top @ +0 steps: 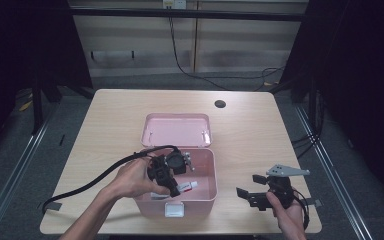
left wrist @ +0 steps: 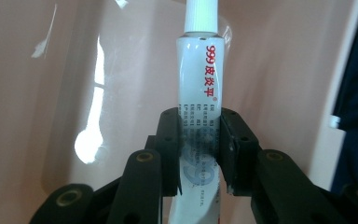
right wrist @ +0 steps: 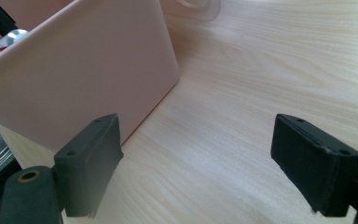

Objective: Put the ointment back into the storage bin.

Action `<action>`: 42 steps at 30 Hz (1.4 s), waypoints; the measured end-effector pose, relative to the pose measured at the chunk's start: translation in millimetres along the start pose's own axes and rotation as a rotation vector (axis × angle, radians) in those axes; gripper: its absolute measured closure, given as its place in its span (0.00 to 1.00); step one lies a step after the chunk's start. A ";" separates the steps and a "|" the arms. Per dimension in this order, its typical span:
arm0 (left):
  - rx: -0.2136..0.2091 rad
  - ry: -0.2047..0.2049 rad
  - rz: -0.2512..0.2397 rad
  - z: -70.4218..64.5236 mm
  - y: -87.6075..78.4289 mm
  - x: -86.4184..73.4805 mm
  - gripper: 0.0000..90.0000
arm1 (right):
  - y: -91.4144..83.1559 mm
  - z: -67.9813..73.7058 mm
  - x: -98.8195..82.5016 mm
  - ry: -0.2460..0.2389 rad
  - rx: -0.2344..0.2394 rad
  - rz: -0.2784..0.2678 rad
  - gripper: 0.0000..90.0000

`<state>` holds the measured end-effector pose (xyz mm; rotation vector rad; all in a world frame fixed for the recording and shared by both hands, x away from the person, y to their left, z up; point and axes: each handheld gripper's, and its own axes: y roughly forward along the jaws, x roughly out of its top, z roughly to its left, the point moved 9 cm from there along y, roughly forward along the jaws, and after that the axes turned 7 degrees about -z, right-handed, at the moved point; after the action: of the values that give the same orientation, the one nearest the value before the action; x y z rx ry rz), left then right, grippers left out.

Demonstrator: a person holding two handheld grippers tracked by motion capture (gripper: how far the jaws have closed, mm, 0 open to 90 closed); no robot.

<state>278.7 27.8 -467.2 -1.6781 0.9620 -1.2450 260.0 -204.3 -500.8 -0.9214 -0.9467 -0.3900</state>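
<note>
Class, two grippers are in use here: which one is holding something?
The left gripper, inside the pink box, is shut on the white tube. The right gripper stands open over bare table beside the box.

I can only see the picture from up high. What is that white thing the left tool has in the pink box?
Observer: It is a white tube with red writing and a ribbed white cap, seen up close in the left gripper view.
Operator: Is the left tool really squeezing it?
Observer: Yes, both black pads press on the tube's sides, near its lower part.
Operator: And is the other tool holding something?
Observer: No. In the right gripper view the right tool stands wide open over the bare wooden table, beside the pink box's outer wall.
</note>
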 end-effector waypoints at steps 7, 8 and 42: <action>-0.041 -0.019 0.020 4.2 9.0 -3.6 0.79 | 0.3 1.4 0.4 -0.004 0.011 -0.002 0.17; -0.050 -0.022 0.022 6.5 9.5 -5.1 0.79 | 0.3 1.4 0.4 -0.004 0.011 -0.002 0.17; -0.101 -0.016 0.123 13.2 34.5 -15.8 0.79 | 1.6 1.7 0.0 -0.006 0.011 0.004 0.17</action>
<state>284.4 31.5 -506.8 -1.6768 1.1167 -1.1168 260.2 -202.0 -501.2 -0.9147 -0.9520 -0.3787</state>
